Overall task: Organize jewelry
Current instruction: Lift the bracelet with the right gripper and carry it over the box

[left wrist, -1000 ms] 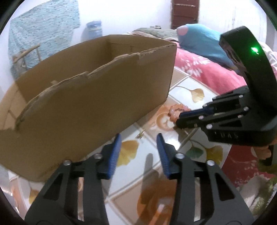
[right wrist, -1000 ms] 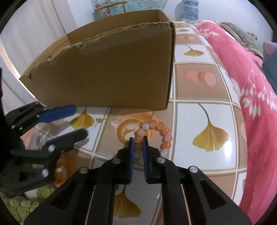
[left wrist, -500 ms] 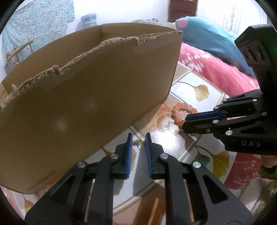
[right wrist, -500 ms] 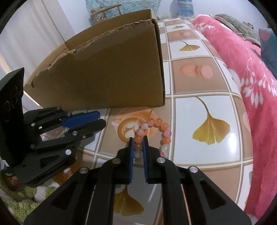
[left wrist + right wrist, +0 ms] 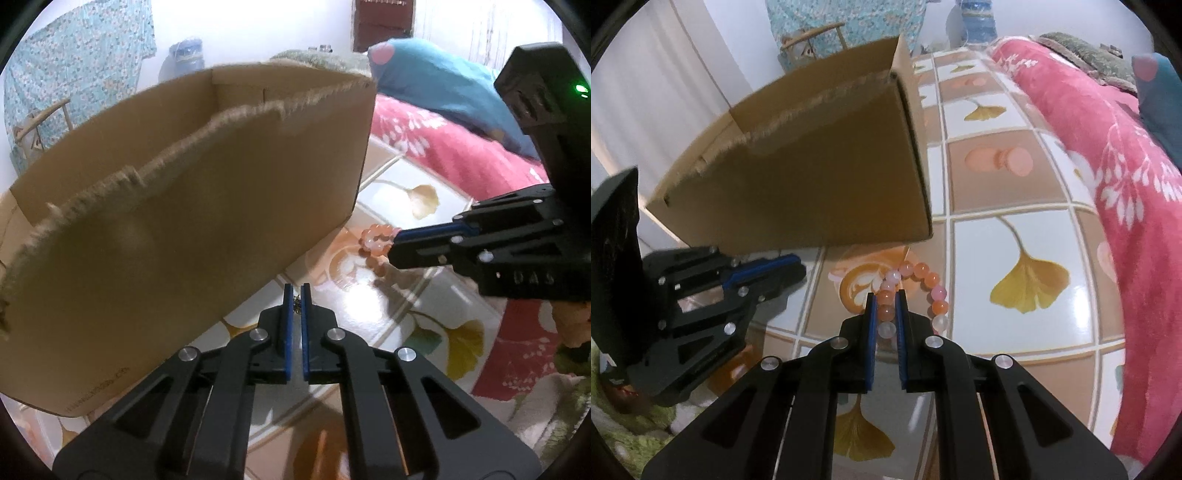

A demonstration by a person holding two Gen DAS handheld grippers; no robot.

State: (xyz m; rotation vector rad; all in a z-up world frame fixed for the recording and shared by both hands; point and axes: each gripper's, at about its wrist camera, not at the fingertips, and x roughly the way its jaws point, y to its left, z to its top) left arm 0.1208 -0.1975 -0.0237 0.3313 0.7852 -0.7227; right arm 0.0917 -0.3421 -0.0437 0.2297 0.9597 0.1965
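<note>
A: Left wrist view: the left hand-held gripper (image 5: 296,295) tilts down at the tiled floor (image 5: 406,177), pads pinched on a small gold trinket (image 5: 296,303) just beside the box (image 5: 192,206).

B: And the right one?

A: The right hand-held gripper (image 5: 885,306) slants down too, clamped on the bead bracelet (image 5: 925,282), which lies on the floor by the box's near corner.

B: Any room to move?

A: The box wall, with its torn top edge, stands close ahead of both. Open tiles stretch to the right, up to the red blanket (image 5: 1108,155).
</note>
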